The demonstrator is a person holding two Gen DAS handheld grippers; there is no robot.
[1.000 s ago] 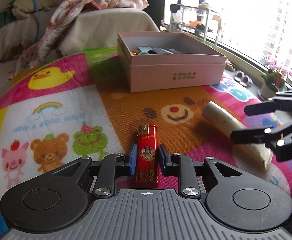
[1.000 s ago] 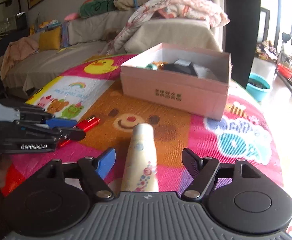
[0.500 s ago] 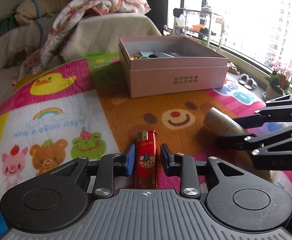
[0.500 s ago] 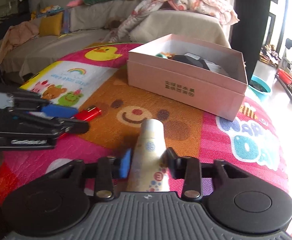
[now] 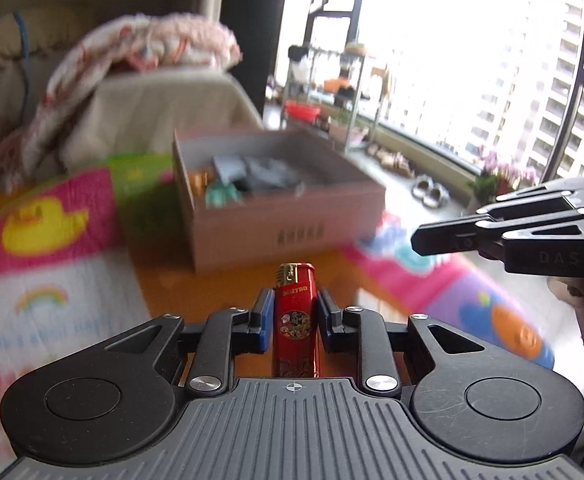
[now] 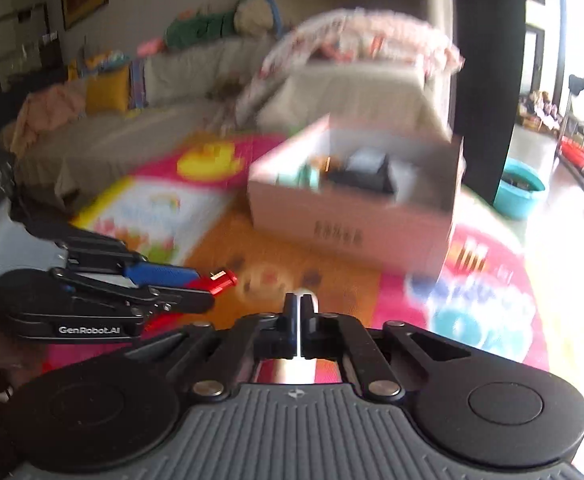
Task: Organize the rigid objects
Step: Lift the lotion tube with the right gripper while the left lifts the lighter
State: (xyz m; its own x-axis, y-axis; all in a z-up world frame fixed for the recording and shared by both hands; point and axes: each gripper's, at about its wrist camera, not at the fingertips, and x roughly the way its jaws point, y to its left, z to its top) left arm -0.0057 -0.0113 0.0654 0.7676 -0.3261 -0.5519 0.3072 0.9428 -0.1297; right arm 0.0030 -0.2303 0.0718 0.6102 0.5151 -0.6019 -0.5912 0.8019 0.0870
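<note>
My left gripper point(image 5: 294, 312) is shut on a red lighter point(image 5: 295, 312) and holds it lifted above the colourful mat point(image 5: 52, 280); it also shows in the right wrist view point(image 6: 196, 292), the lighter point(image 6: 222, 280) sticking out. My right gripper point(image 6: 301, 312) is almost fully shut on the flattened cream tube point(image 6: 306, 300), only its tip and a sliver showing between the jaws. It also shows at the right of the left wrist view point(image 5: 432, 236). The open pink box point(image 5: 284, 220) holds several small items and stands ahead of both grippers point(image 6: 352, 216).
A sofa with a patterned blanket point(image 5: 140, 60) is behind the mat. A window ledge with plants point(image 5: 500, 176) runs on the right. A blue basin point(image 6: 520, 194) sits on the floor right of the mat.
Both grippers rose off the mat toward the box, each carrying its object. The right jaws closed much tighter, squeezing the tube flat. The view is motion-blurred.
</note>
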